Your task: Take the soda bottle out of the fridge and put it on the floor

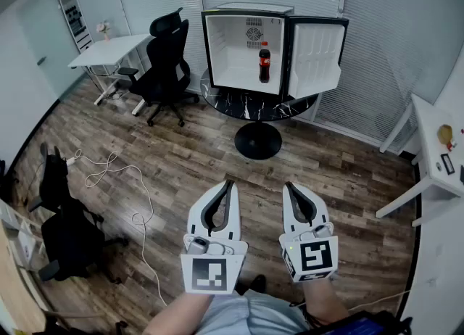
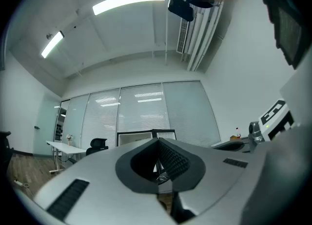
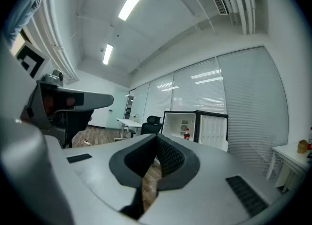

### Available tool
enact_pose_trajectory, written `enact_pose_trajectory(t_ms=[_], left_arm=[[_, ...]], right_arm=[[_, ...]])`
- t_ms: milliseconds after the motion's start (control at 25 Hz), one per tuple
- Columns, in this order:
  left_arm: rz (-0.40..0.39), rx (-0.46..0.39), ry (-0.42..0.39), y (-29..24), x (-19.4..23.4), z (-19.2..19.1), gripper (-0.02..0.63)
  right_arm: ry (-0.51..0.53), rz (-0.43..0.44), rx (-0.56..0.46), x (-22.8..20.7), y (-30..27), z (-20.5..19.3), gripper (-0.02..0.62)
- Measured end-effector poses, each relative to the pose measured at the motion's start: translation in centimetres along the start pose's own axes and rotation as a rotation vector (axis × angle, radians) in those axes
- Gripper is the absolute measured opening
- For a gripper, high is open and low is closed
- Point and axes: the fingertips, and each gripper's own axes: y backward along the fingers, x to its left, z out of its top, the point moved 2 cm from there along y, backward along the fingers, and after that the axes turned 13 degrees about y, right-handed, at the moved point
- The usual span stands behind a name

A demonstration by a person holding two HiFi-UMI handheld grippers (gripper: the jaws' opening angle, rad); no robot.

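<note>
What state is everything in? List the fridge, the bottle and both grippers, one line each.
Mini fridge: open, standing on the round table.
Soda bottle: upright inside it, capped.
Left gripper: shut, empty.
Right gripper: shut, empty.

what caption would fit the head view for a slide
White left gripper and right gripper, both shut, face an open white mini fridge holding a red-capped dark soda bottle.
</note>
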Motion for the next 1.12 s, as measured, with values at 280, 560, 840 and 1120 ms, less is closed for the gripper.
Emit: enact_pose_trajectory(t_ms=[280, 560, 840, 1120], left_arm=[[0.016, 0.022, 0.004, -0.9, -0.8, -1.1, 0.015], [0.052, 0.028, 0.008, -2.3, 0.4, -2.7, 0.015], [0.087, 0.064, 0.043, -5.9, 5.0, -5.0, 0.015], [0.063, 0.08, 0.073, -15.1, 11.5, -6.8, 0.015]], right_arm=[[-0.017, 0.003, 0.012, -1.2, 0.1, -1.4, 0.011], [-0.077, -0.027, -0.005, -3.2, -1.3, -3.1, 0.013], [-0.084, -0.013, 0.046, -3.5, -7.2, -5.3, 0.014], [-0.097, -0.019, 0.092, -4.7, -18.2, -6.7, 0.014]])
